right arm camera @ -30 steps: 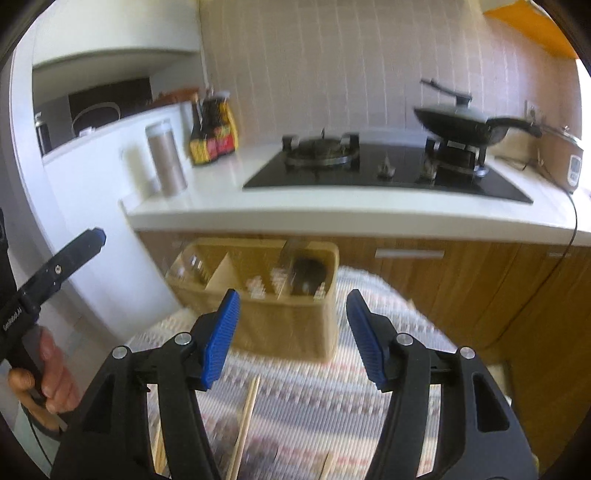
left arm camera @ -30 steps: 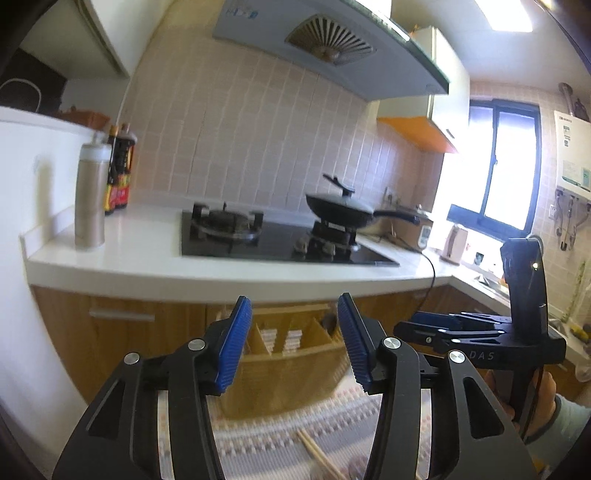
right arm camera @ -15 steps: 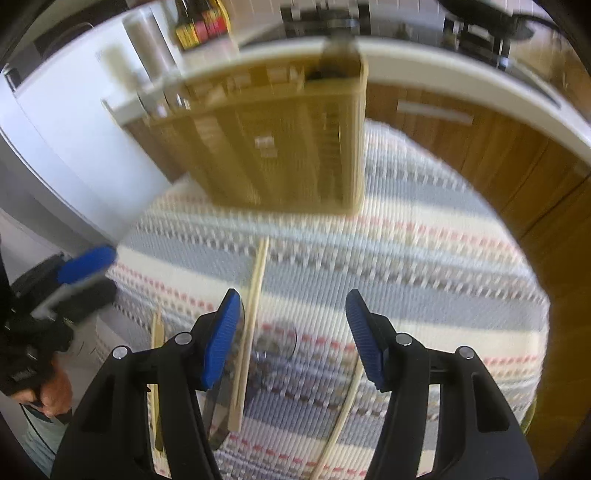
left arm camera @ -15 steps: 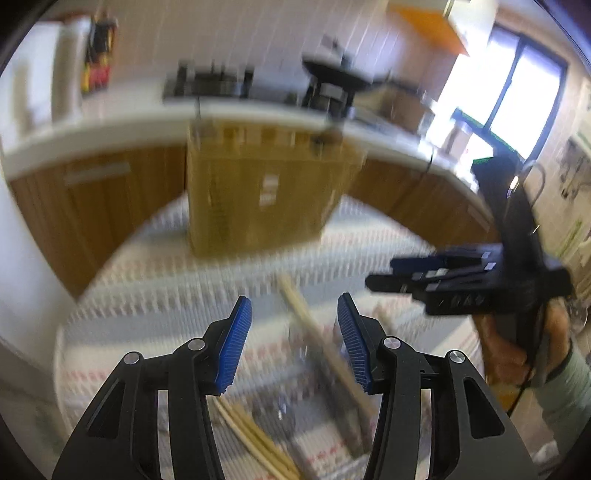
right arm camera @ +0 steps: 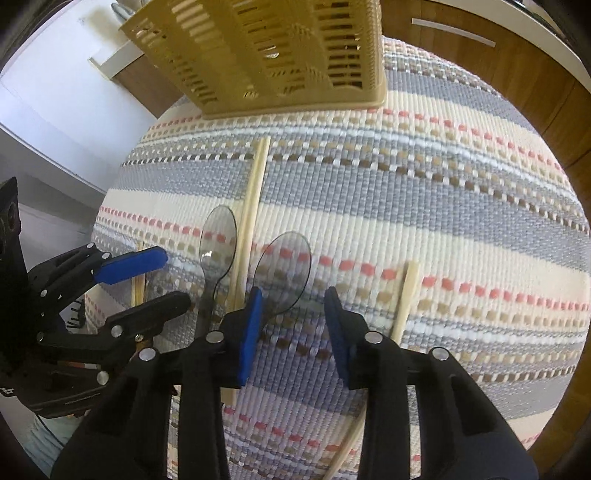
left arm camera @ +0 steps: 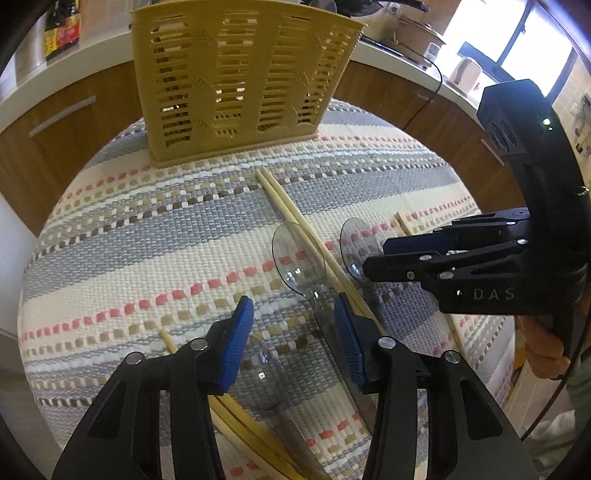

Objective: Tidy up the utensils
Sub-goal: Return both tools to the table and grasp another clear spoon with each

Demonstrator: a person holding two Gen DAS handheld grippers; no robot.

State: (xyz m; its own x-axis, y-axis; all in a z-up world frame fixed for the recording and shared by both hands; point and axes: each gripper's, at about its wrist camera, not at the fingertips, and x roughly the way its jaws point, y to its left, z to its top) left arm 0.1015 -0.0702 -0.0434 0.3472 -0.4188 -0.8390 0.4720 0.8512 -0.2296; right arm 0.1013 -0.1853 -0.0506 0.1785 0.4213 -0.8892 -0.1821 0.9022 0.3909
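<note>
A yellow slotted utensil basket point(left arm camera: 236, 74) stands at the far side of a round table with a striped woven mat point(left arm camera: 147, 236); it also shows in the right wrist view point(right arm camera: 280, 51). Clear plastic spoons point(left arm camera: 297, 258) point(right arm camera: 286, 271) and wooden chopsticks point(left arm camera: 291, 212) point(right arm camera: 253, 206) lie loose on the mat. My left gripper point(left arm camera: 293, 339) is open and empty, low over a spoon handle and chopsticks. My right gripper point(right arm camera: 293, 328) is open and empty just behind a spoon bowl, and it shows from the side in the left wrist view point(left arm camera: 376, 258).
Wooden kitchen cabinets point(left arm camera: 62, 122) and a white counter point(left arm camera: 33, 81) ring the table behind the basket. Sauce bottles point(left arm camera: 61, 29) stand on the counter at left. More chopsticks lie near the mat's right side point(right arm camera: 404, 299) and front left point(left arm camera: 243, 428).
Both grippers have tilted down from the counter and stove towards the table and come close over the spoons and chopsticks. Both stay open.
</note>
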